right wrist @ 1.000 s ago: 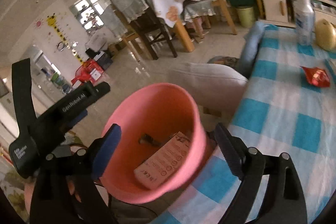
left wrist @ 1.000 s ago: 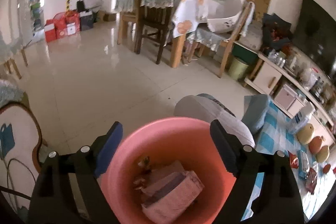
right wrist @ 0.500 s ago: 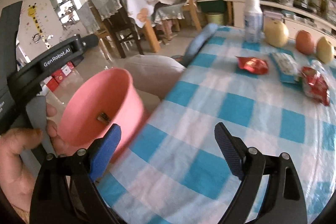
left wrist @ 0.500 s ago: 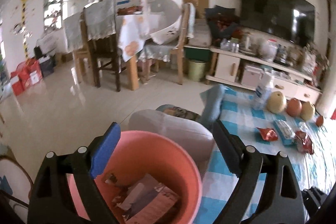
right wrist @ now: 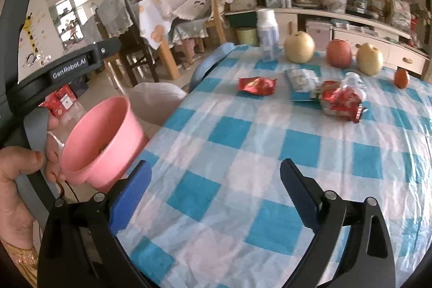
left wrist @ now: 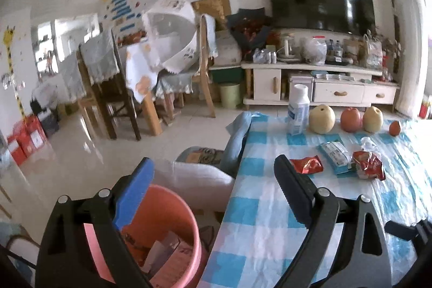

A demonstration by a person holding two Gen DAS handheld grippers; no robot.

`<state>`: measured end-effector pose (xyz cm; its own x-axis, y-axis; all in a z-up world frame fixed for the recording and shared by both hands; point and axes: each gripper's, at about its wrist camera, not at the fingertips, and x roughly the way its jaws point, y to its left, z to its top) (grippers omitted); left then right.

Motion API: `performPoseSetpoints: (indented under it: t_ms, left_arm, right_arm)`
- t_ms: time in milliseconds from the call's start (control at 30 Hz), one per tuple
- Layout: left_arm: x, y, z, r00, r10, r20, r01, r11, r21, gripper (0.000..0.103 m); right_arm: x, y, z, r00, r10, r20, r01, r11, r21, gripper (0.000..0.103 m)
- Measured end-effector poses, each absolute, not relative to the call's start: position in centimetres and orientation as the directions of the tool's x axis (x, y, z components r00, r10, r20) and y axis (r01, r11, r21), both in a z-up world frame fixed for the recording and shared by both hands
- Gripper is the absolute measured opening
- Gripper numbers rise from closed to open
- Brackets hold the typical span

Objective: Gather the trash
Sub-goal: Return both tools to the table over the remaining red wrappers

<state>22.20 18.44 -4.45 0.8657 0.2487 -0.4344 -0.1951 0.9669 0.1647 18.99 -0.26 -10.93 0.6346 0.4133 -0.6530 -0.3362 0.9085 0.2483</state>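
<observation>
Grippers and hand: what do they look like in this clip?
Both the left gripper and right gripper have black frames with silver screws and serrated fingers, one padded blue, the other dark. The left unit's body carries white "GenRobot.AI" lettering and a grey strap. The left hand is bare, with a gold bracelet.

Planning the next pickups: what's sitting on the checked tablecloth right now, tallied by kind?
Snack wrappers: 3 (small red wrapper, pale blue-and-white packet, large red crumpled wrapper)
Pears: 2 ()
Apple: 1
Small orange fruit: 1
White bottle: 1
Total: 8
</observation>
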Motion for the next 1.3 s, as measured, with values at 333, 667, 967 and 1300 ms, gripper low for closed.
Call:
performPoseSetpoints:
  t_ms: [333, 667, 967, 1300]
  left_arm:
    - [22.8, 14.5, -4.5, 0.869, 0.249, -0.428, -0.159, 0.959, 0.234, 0.091]
    - [22.6, 11.4, -3.6, 0.887, 0.228, -0.402, -0.132, 0.959, 0.251, 0.091]
    - [22.6, 9.1, -3.2, 0.894, 0.179, -0.411, -0.09, 0.97, 0.226, 0.091]
    - [26.0, 7.1, -5.4, 0.862, 0.092, -0.499, -0.02, 0.989, 0.148, 0.091]
  right_arm:
    - [18.9, -4.1, -10.7, 0.668, 0.39, -0.634, -0.29, 0.921, 0.261, 0.095]
    - [18.7, -7.5, -10.5, 0.699, 0.361, -0.617, -0.259, 0.932, 0.252, 0.095]
    - [18.8, -11.2, -10.9, 0.722, 0.309, -0.619, -0.222, 0.951, 0.216, 0.095]
    - [22.0, -17.4, -12.5, 0.718, 0.264, -0.644, -0.106, 0.956, 0.274, 0.095]
